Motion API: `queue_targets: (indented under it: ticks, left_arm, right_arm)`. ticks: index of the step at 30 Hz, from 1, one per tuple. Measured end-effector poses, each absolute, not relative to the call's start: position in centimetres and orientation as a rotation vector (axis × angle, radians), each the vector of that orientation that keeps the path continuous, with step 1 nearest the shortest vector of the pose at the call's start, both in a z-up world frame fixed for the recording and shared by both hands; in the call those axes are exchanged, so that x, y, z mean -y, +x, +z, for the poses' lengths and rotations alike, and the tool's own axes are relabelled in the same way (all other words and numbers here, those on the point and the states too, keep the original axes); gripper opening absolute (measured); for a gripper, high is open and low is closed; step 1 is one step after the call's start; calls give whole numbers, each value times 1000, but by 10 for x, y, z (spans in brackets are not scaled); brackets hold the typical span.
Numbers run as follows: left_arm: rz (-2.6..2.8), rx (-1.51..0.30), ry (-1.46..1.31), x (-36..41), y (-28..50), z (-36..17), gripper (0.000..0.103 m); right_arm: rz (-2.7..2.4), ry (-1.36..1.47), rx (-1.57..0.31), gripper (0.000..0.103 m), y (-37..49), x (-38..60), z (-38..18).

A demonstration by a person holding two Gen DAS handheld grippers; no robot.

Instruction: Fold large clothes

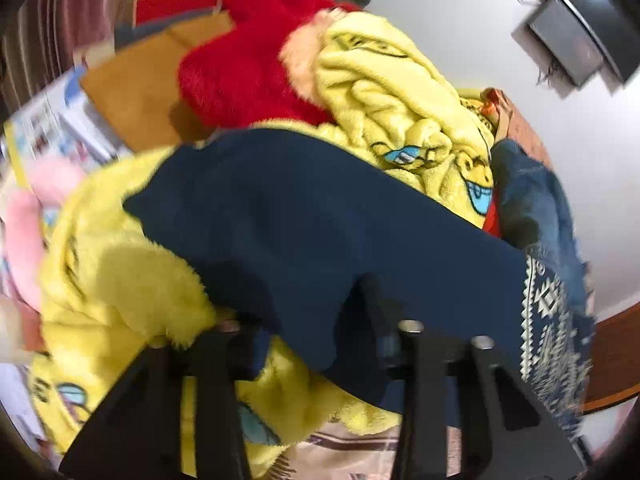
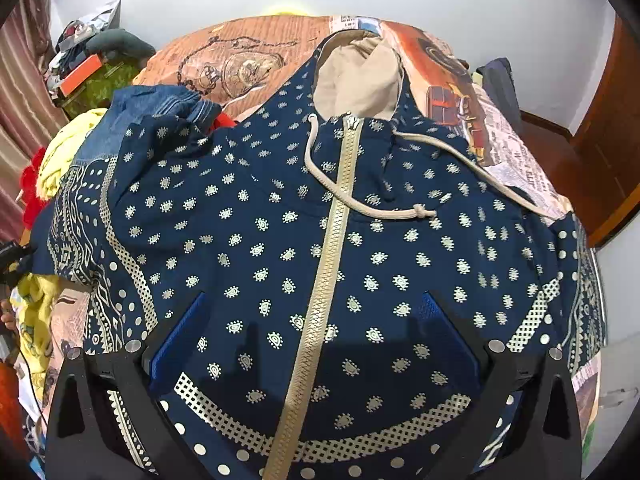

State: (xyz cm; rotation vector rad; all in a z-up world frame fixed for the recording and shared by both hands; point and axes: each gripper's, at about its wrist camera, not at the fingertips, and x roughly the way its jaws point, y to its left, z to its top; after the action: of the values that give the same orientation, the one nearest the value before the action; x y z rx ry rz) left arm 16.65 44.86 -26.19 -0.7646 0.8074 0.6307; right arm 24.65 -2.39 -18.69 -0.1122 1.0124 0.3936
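Note:
A navy zip hoodie (image 2: 320, 248) with a cream paisley print, cream zip and drawstrings lies face up on the bed, hood (image 2: 360, 80) away from me. My right gripper (image 2: 314, 320) hovers over its lower front, wide open and empty, blue pads either side of the zip. In the left wrist view my left gripper (image 1: 308, 328) is shut on the hoodie's navy sleeve (image 1: 304, 208), its plain inside showing, and holds it over a yellow fleece (image 1: 120, 272). The sleeve's patterned cuff (image 1: 548, 320) hangs to the right.
A heap of clothes lies left of the hoodie: yellow cartoon fleece (image 1: 400, 100), red fluffy garment (image 1: 240, 68), pink item (image 1: 24, 232), denim (image 2: 160, 104). The bed has a printed cover (image 2: 248, 52). A wooden door (image 2: 608, 128) stands at the right. Cluttered boxes (image 2: 80, 68) sit far left.

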Motion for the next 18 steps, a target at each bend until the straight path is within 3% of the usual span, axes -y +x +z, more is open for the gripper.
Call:
queue_targets:
  ticks: [2,5,18]
  left_arm:
    - [665,-808,-660,-437,173,-247,12]
    - [684,-772,-526,-419,181,-213,4]
    - [388,-452,-276,-291,240,-37,2]
  right_arm:
    - [394,-113,-1005,103,245,25,-184]
    - [396,-128,-984,103,238,29,-176]
    - [385,-129,-875,103,218,71,-142]
